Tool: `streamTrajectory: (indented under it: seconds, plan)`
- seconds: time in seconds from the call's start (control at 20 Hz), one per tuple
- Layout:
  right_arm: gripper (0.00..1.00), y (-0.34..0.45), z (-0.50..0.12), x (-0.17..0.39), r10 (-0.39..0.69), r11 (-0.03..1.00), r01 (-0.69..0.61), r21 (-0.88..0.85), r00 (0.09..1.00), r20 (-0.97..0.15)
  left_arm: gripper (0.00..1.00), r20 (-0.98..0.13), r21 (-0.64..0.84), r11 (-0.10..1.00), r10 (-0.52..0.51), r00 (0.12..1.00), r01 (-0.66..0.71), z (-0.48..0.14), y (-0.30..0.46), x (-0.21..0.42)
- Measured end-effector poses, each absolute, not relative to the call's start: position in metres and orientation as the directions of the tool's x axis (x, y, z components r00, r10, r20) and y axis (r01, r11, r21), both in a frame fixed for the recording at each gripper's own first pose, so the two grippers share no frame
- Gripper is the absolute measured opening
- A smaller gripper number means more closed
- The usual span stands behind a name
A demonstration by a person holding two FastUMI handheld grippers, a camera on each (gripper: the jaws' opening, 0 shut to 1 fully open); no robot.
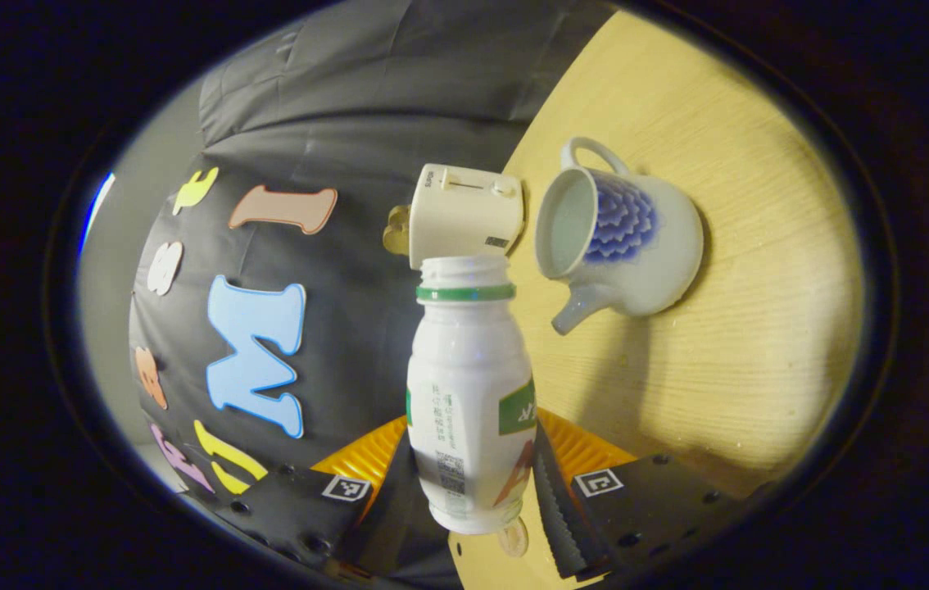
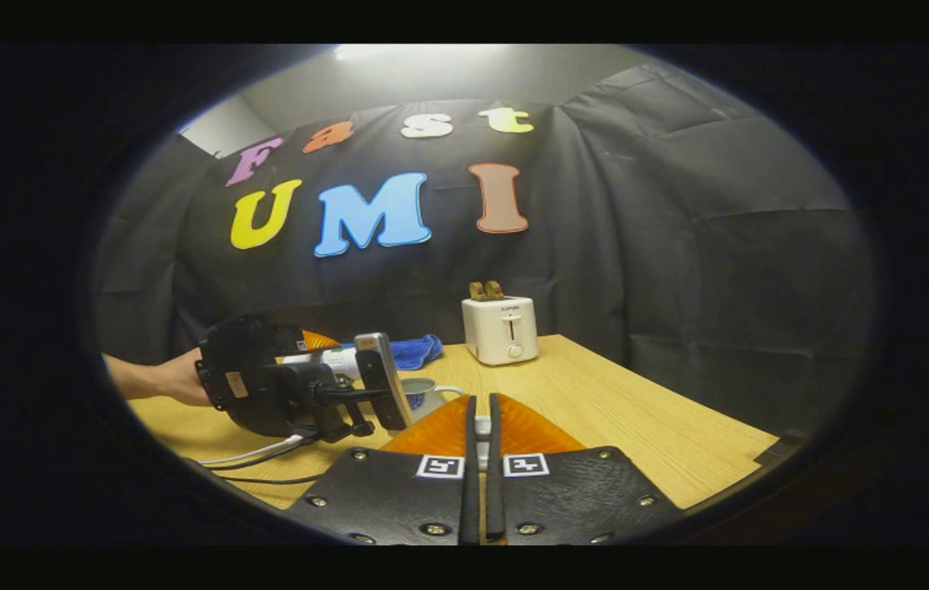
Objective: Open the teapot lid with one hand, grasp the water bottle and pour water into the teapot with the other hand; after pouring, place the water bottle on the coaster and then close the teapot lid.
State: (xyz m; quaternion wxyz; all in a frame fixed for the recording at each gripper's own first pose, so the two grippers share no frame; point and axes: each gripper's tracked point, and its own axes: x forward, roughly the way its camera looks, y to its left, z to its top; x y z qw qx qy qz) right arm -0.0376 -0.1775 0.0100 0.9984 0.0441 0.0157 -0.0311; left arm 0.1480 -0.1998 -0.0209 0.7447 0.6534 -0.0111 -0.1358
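**Bottle tipped toward the open teapot, lid pinched in the other gripper**

So here's the scene. In the left gripper view, the left gripper [image 1: 477,483] has its two fingers clamped on the sides of the water bottle [image 1: 469,393], a white plastic one with a green ring at the neck and no cap on. The whole view is rolled over sideways, and the bottle's open mouth points out ahead toward the toaster [image 1: 464,215]. Just beside that mouth sits the teapot [image 1: 624,238], white with a blue pattern, lid off, standing on the wooden table [image 1: 759,328] with its spout and handle both showing. Can't tell if any water is coming out.

In the right gripper view, the right gripper [image 2: 481,442] has its fingers squeezed nearly together, pinching a small pale thing [image 2: 482,427] between them. Looks like it could be the teapot lid, but too little of it shows to be sure. Farther off on the left you can see the other gripper, held by a hand [image 2: 178,378], with the bottle lying tilted over the teapot. A blue cloth [image 2: 411,351] lies on the table behind it, near the wall.
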Motion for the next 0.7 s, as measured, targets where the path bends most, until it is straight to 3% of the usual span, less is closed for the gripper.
streamTrajectory:
  seconds: [0.7]
  plan:
    - [0.03, -0.1817, 0.0202, -0.043, -0.063, 0.993, 0.065, 0.102, 0.998, -0.015, 0.82, -0.159, 0.987, -0.073, -0.204, 0.966, 0.147, -0.0163, -0.2027, 0.143]
